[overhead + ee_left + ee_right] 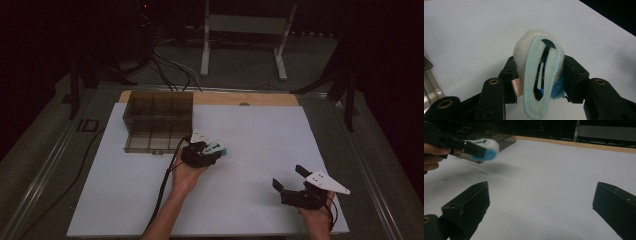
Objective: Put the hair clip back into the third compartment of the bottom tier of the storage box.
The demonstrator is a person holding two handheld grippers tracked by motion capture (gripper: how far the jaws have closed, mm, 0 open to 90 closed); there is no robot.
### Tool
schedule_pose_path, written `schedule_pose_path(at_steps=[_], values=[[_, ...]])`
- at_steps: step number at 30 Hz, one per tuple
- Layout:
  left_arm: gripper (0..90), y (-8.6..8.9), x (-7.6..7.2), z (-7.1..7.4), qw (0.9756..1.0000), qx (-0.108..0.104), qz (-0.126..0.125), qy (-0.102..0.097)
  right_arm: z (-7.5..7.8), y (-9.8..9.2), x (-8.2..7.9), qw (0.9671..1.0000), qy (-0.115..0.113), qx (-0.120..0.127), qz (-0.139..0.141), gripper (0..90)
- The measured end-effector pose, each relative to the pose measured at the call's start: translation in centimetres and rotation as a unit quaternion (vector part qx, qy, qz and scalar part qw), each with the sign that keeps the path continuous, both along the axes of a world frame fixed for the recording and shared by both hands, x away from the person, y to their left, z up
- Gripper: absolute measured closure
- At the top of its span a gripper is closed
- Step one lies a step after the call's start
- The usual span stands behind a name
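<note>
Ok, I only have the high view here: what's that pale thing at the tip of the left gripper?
Observer: The left gripper view shows a hair clip: a black snap clip on a pale blue felt strip, backed by a white fluffy ball.
Operator: Is it actually gripped?
Observer: Yes, the left gripper has a jaw pressed into each side of the fluff.
Operator: And the right gripper?
Observer: In its own view the right gripper stands wide open, with bare white table sheet between its jaws.
</note>
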State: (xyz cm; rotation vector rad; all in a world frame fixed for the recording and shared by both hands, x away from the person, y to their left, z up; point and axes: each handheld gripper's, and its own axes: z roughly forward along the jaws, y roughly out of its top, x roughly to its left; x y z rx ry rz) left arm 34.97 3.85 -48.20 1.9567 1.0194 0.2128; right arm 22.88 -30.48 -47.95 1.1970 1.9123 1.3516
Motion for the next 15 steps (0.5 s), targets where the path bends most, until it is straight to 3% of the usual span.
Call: schedule_pose_path(at_steps=[15], values=[[54.9,1.8,0.4,0.6,1.0,-0.005,0.007,-0.003,0.0,0.0,0.0,1.0,0.0,0.001,0.0,1.3]])
